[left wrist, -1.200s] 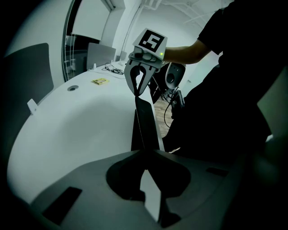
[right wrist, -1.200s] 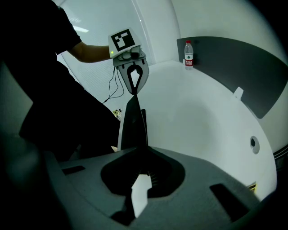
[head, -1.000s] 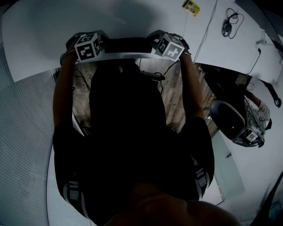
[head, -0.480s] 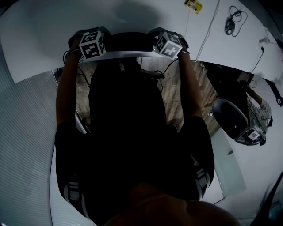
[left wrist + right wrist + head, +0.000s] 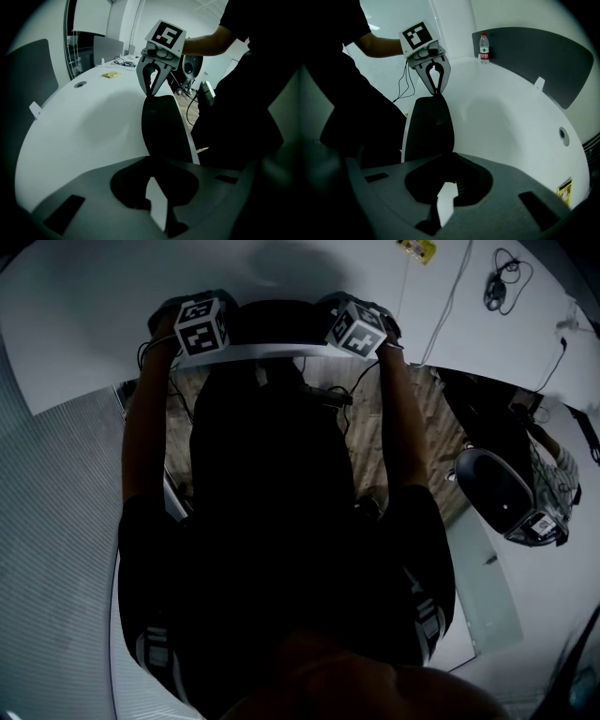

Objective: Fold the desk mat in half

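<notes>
Black mat [image 5: 272, 329]: a thin, limp sheet, plain and matte, with no print that shows; in the dim light it is almost as dark as the person's clothes.
Mat's place: upper middle of the head view, a dark band stretched between the two marker cubes, over the near edge of the white table [image 5: 84, 324].
Mat's shape: in each gripper view it runs from the bottom of the frame up toward the middle. It is broad and rounded low down and narrows to a tip at the other gripper. Its surface looks smooth, with no sharp crease.
Mat and table: whether the sheet's lower part rests on the table top cannot be told.
Left gripper [image 5: 436, 90]: fingers closed together on one end of the mat, pointing steeply down.
Right gripper [image 5: 151, 92]: fingers pinched on the other end, also pointing down.
Arms: bare forearms reach from the dark torso up the frame to both cubes.
Table top: a water bottle [image 5: 484, 47] stands in the upper middle of the right gripper view, well apart from the mat. A yellow card [image 5: 110, 74] and a coil of cable [image 5: 502, 282] lie far off.
Floor: wood boards [image 5: 370, 427] show below the table edge, with a chair [image 5: 492, 488] at the right.
</notes>
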The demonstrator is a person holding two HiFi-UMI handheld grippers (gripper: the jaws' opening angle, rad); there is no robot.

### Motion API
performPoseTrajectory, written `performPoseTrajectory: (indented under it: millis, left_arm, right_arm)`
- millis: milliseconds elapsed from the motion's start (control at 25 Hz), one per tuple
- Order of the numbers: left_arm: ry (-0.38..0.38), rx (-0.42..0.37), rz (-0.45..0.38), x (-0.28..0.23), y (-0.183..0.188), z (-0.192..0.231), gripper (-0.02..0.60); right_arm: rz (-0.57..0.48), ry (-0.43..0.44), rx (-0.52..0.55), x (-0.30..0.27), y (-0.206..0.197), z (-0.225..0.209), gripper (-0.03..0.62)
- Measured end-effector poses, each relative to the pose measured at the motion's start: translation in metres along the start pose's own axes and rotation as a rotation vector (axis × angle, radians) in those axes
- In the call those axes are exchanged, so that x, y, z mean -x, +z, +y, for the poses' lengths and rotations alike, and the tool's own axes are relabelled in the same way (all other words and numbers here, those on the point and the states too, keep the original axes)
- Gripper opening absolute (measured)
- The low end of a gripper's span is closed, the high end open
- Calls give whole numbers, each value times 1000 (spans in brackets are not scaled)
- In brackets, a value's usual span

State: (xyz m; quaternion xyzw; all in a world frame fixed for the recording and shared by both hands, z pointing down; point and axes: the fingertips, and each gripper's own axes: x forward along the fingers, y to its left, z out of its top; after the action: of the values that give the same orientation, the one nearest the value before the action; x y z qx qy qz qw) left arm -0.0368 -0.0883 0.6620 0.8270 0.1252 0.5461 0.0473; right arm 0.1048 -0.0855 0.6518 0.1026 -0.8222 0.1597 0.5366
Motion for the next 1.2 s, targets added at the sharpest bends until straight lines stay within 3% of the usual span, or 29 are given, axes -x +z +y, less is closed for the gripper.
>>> performPoseTrajectory:
  millis: [320, 840, 960, 1200]
  left_arm:
    - [-3, 5, 13, -19, 1, 12, 14]
    - [41, 9, -7, -18, -4, 20, 15]
    - [70, 23, -11, -16, -5, 25, 54]
    - [78, 37, -24, -13, -9, 26, 62]
  right_arm:
    - [15, 7, 3, -19, -21, -9, 8]
    - [15, 7, -4, -25, -17, -9, 8]
    - [15, 8, -9, -27, -18, -9, 8]
    - [16, -1, -11, -30, -15, -9, 8]
